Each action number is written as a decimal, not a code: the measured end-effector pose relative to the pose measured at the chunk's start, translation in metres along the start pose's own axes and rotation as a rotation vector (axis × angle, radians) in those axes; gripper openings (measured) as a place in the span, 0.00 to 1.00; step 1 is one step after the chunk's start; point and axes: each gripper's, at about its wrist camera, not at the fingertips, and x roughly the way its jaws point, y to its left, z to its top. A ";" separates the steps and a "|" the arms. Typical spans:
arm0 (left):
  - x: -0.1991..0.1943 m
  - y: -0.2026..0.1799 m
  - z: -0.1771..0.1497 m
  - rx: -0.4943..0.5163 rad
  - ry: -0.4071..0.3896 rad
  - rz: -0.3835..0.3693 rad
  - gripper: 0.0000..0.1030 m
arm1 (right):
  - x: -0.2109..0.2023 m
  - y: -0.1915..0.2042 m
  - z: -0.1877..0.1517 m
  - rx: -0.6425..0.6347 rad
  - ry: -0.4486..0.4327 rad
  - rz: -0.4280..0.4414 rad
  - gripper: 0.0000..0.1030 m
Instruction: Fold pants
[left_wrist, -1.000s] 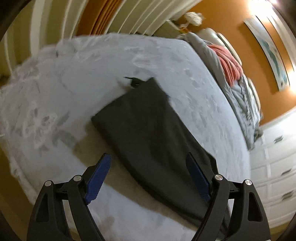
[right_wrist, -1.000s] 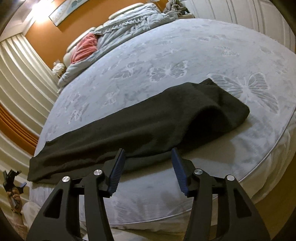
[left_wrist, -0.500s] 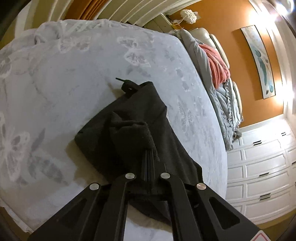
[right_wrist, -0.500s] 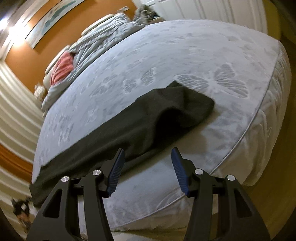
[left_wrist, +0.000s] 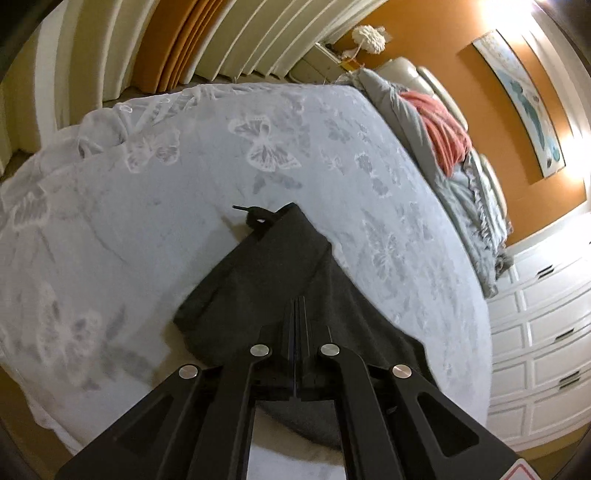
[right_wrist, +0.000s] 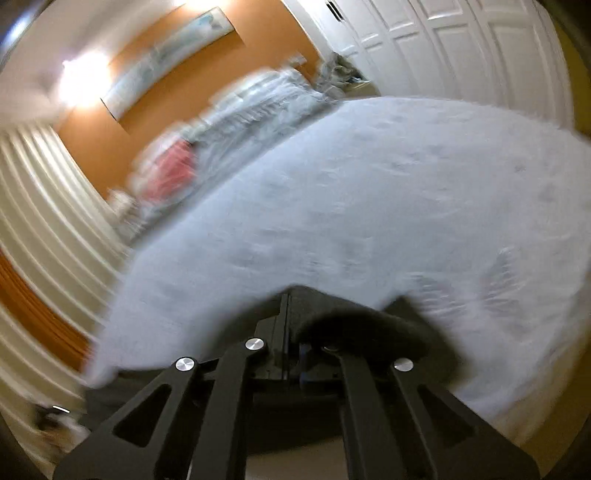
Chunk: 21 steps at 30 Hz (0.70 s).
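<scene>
The dark charcoal pants (left_wrist: 266, 280) lie on the grey butterfly-print bedspread (left_wrist: 147, 229), their drawstring end pointing away. My left gripper (left_wrist: 299, 314) is shut on the near edge of the pants, cloth pinched between the jaws. In the blurred right wrist view, my right gripper (right_wrist: 290, 317) is shut on the pants (right_wrist: 354, 328); a fold of dark cloth bulges over its right finger above the bedspread (right_wrist: 369, 206).
A rumpled grey duvet with a pink blanket (left_wrist: 443, 133) lies along the headboard side. White drawers (left_wrist: 546, 332) and closet doors (right_wrist: 461, 48) stand beyond the bed. Striped curtains (left_wrist: 184, 40) hang on the far side. The bed edge is close below both grippers.
Both grippers were open a second ago. The left one closed on the pants first; the right one has since closed on them and is moving fast, blurring its view.
</scene>
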 end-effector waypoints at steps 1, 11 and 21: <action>0.004 0.003 -0.002 0.007 0.019 0.005 0.00 | 0.025 -0.018 -0.008 0.028 0.098 -0.048 0.03; 0.004 0.006 -0.030 -0.031 0.043 -0.065 0.60 | 0.023 -0.008 -0.030 0.003 0.037 -0.059 0.54; 0.031 -0.006 -0.030 0.006 0.077 0.011 0.14 | -0.038 0.041 0.009 -0.118 -0.234 0.019 0.02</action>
